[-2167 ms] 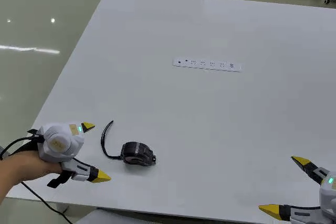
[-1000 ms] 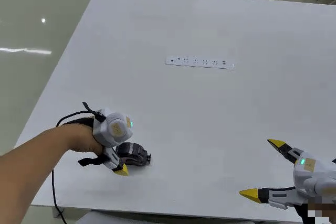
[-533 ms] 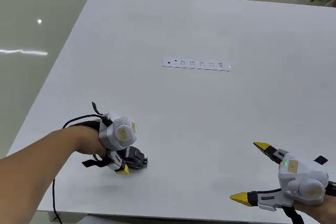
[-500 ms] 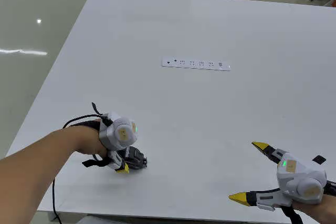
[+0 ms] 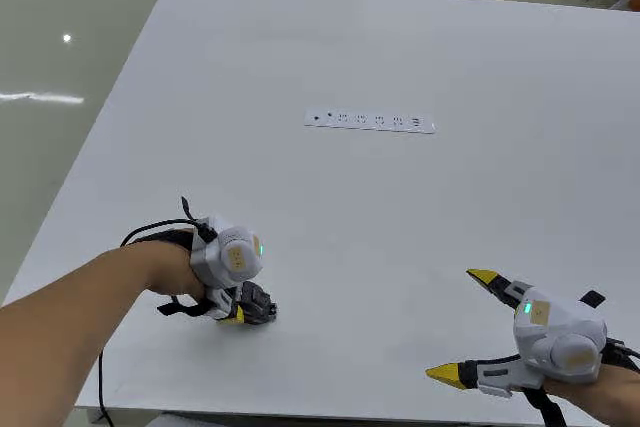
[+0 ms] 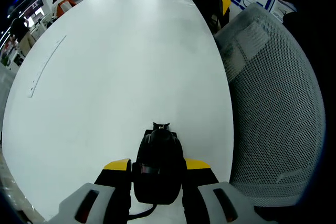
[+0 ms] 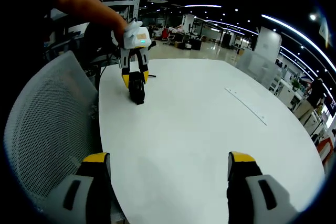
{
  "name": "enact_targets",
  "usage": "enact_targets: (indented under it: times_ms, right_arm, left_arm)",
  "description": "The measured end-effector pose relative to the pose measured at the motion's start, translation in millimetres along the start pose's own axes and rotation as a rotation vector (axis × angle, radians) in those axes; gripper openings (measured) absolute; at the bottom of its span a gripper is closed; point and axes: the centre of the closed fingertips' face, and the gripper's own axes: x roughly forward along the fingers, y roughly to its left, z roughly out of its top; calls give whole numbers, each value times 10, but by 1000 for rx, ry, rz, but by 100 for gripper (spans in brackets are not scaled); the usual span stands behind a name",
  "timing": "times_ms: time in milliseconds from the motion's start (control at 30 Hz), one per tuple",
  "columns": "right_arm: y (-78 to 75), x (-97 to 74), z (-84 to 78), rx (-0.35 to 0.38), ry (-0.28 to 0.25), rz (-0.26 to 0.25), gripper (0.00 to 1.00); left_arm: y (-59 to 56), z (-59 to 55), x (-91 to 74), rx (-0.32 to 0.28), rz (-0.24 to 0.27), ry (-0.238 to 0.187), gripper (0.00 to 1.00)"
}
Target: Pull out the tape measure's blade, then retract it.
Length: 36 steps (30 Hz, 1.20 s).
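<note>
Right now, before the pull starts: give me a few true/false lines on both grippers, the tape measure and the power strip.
1. The left gripper is shut on the tape measure. True.
2. The right gripper grips the blade's tip. False: its jaws are wide open with nothing between them, and it sits near the table's front edge, well apart from the tape measure.
3. The blade is drawn out across the table. False: no length of blade shows, only the small hook at the front of the case.
4. The power strip lies farther up the table, apart from both grippers. True.
</note>
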Motion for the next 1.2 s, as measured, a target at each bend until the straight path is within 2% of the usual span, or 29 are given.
enact_targets:
  times_ms: [200,367,567,633,700,867,967,1067,1100,1200]
  right_arm:
    - [10,27,-1,2,1,1,93]
    - [36,116,4,0,10,18,93]
    - [31,281,64,-23,11,56,92]
    - [56,355,73,-25,20,89,92]
    - [133,426,64,-22,45,151,92]
    - [175,614,79,-66,74,215,91]
    - [160,718,127,-78,82,232,91]
    - [176,861,182,-52,70,251,92]
    - [216,917,177,-65,83,273,92]
    - [268,1035,204,-96,94,298,89]
  left_arm:
    - [-1,-3,5,25,3,11,33]
    - [-8,-9,13,56,3,41,32]
    - [-2,-6,9,55,10,25,32]
    - [-9,-6,11,60,19,27,32]
    - [-21,-8,10,71,31,33,31]
    - [-8,-14,7,70,39,31,31]
    - [-4,-17,11,69,38,31,31]
    - [-2,-18,13,69,36,28,31]
    - [-3,-18,14,69,36,27,31]
    - [-2,-17,12,70,42,26,31]
